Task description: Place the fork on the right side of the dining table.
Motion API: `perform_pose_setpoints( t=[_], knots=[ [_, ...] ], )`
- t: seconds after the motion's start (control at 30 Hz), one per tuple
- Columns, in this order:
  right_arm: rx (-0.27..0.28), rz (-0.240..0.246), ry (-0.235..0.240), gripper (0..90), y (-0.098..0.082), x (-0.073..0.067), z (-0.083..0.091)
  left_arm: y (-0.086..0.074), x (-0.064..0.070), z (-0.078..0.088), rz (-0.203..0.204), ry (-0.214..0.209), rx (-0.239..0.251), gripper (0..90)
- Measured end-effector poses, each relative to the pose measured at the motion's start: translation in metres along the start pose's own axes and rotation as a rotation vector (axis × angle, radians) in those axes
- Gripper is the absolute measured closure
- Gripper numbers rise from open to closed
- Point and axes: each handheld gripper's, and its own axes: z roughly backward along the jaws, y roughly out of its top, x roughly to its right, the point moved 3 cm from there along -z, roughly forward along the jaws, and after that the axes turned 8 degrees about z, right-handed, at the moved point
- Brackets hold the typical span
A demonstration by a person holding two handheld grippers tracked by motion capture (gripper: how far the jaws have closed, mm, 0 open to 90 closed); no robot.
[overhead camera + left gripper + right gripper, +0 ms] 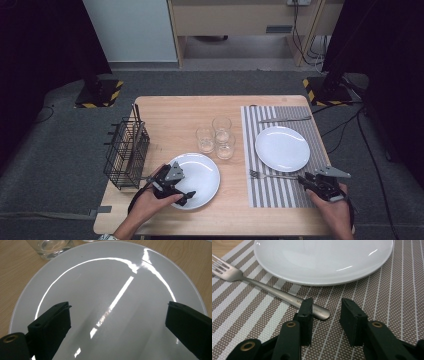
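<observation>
- High view: wooden bench (pixel 170 107) carries a wire rack (pixel 126 152), three glasses (pixel 216 137), a striped placemat (pixel 280 192) with a white plate (pixel 282 148), a knife (pixel 284 119) and a fork (pixel 272 175). Left tool (pixel 186 196) rests over the near white plate (pixel 202 175); right tool (pixel 304 180) sits at the fork's handle end.
- Left gripper view: jaws spread wide above the near white plate (pixel 112 290), pinching nothing.
- Right gripper view: right tool (pixel 327 308) partly spread, fork handle (pixel 318 311) beside the left pad, not yet pinched.
- Judgement: fork pick-up in hand; next move calls for centring the handle, then pressing together.
</observation>
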Motion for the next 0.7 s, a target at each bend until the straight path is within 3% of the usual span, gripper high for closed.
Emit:
perform_pose_setpoints(
  t=[0.27, 0.43, 0.7],
  knots=[
    [0.009, -0.005, -0.011, 60.3, 0.003, 0.0, -0.003, 0.0, 0.001, -0.001, 0.001, -0.003, -0.002, 5.1],
    [0.043, -0.02, -0.008, 58.1, 0.01, -0.002, 0.009, 0.0, 0.002, -0.001, -0.002, -0.003, -0.002, 5.1],
    [0.084, 0.025, 0.029, 53.3, 0.043, -0.029, 0.016, 0.0, 0.002, -0.001, -0.005, 0.0, -0.003, 5.1]
  ],
)
